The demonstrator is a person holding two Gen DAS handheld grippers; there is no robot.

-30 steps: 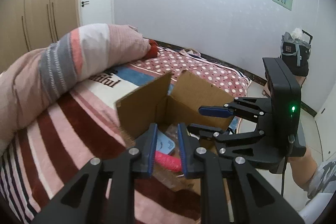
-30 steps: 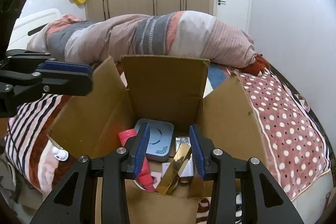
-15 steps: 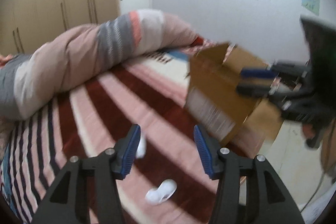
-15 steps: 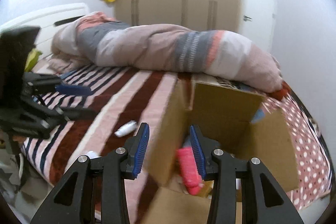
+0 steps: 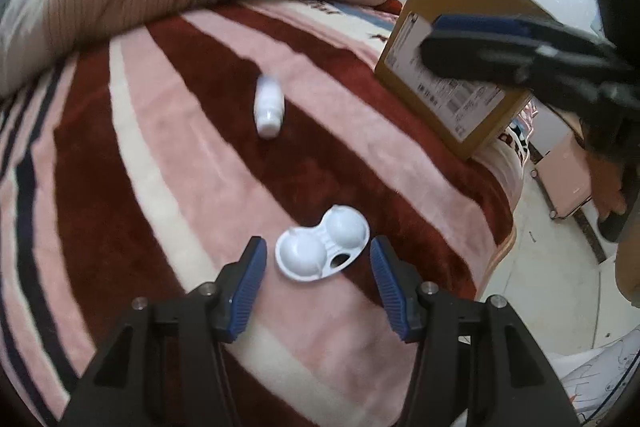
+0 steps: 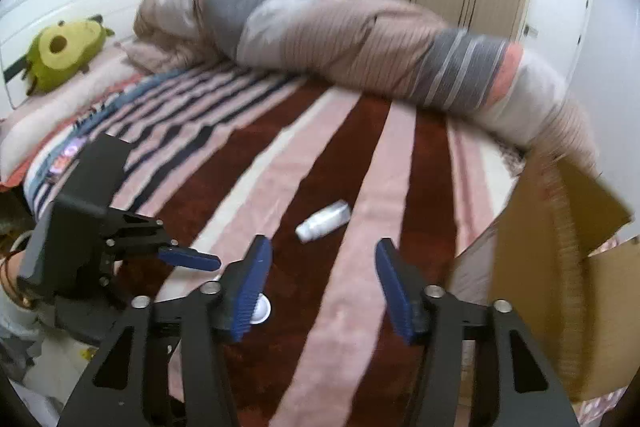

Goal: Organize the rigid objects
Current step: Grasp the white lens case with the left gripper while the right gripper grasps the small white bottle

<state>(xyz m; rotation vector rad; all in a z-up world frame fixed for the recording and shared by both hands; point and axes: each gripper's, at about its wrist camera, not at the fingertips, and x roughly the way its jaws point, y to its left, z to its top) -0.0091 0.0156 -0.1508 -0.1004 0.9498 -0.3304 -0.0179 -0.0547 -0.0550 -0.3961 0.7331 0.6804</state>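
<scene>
A white two-cup lens case [image 5: 322, 243] lies on the striped blanket, between the tips of my open left gripper [image 5: 316, 259]. A white bottle [image 5: 269, 107] lies on its side farther off; it also shows in the right wrist view [image 6: 323, 220]. My right gripper [image 6: 320, 263] is open and empty above the blanket, with the bottle beyond its tips. A small part of the lens case [image 6: 261, 310] peeks out beside its left finger. The cardboard box [image 5: 452, 67] stands at the right; its flap [image 6: 560, 267] is at the right of the right wrist view.
A rolled striped duvet [image 6: 380, 43] lies across the back of the bed. A green plush toy [image 6: 64, 51] sits by the headboard. The bed edge and floor with a pink item [image 5: 564, 183] are at right. The left gripper [image 6: 120, 247] shows in the right wrist view.
Both grippers have swung away from the box to the open blanket and opened wider. The left gripper now straddles the lens case; the right now faces the bottle.
</scene>
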